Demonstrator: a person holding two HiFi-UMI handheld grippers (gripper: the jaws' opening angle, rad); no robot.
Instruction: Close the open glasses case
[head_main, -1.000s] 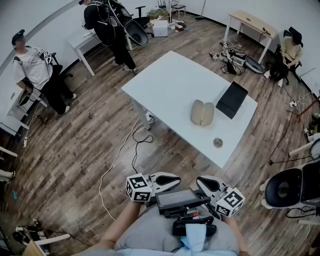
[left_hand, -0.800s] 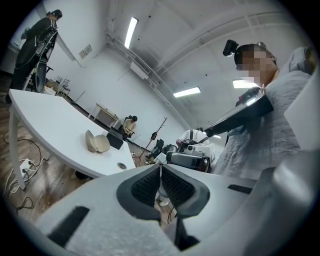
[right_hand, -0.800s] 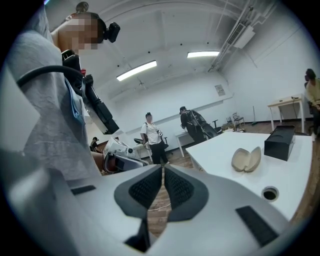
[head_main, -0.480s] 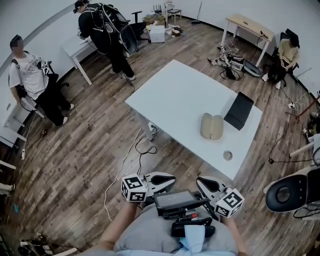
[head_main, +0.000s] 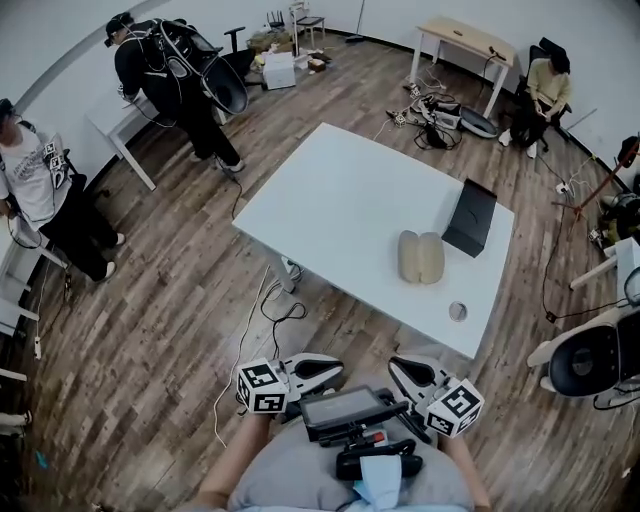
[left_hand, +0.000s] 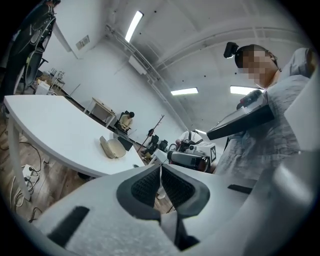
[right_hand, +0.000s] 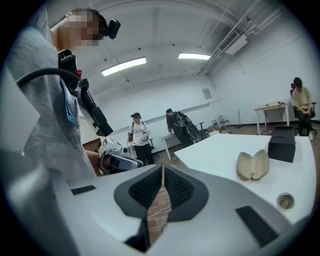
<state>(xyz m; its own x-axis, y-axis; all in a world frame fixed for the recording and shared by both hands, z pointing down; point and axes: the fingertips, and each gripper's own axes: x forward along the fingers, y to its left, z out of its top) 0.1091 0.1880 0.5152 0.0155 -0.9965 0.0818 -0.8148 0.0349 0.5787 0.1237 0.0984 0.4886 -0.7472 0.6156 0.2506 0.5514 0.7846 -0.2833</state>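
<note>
My left tool (left_hand: 161, 186) has its two black ribbed pads pressed flat together, with nothing between them. My right tool (right_hand: 162, 186) is the same: jaws closed on each other and empty. In the head view both tools sit low, close in front of my body. They flank a dark flat screen device (head_main: 345, 408) mounted at my chest, with their tips turned inward toward each other. Both are over the brown wood-plank floor (head_main: 150, 330), well apart from the white rectangular table (head_main: 330, 190).

The beige oval clamshell glasses case (head_main: 421, 257) lies open on that table. Its two halves are spread side by side with their hollows facing up, toward the table's right-hand end. Neither tool touches it. A black rectangular box (head_main: 470, 217) stands just beside the case on its far side; I cannot tell whether the two touch. A small round tin (head_main: 458, 311) sits near the table's near edge, apart from the case.

Several people (head_main: 165, 75) stand or sit around the room's edges.
</note>
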